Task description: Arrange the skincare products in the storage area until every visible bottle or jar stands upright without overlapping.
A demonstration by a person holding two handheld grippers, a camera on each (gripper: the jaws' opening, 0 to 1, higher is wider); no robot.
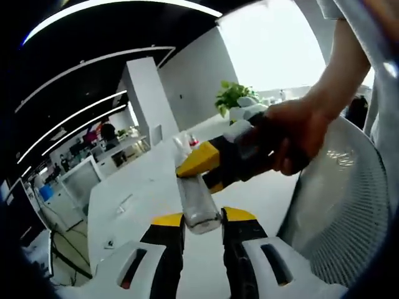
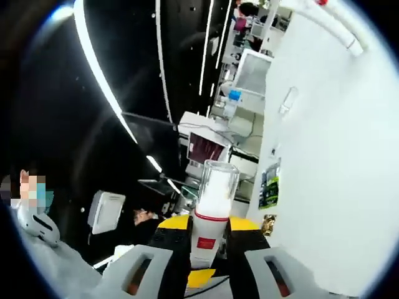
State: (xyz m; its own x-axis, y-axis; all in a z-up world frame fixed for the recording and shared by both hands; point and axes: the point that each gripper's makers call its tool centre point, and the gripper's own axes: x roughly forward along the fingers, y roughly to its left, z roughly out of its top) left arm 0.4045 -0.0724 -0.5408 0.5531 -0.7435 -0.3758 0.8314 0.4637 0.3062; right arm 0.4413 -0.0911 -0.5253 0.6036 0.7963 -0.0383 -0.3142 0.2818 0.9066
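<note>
Bottle was aloft above white table | left gripper clamped its base, right gripper its body | advice: release one grip first, then stand it upright

Bright daylight from the window washes out my left gripper view's top. My right gripper view is dim, streaked by ceiling light strips; fisheye bending curves both edges.

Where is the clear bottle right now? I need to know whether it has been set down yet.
Not set down: the clear bottle is off the table, gripped at both ends between the left gripper and right gripper, beside the mesh chair.
</note>
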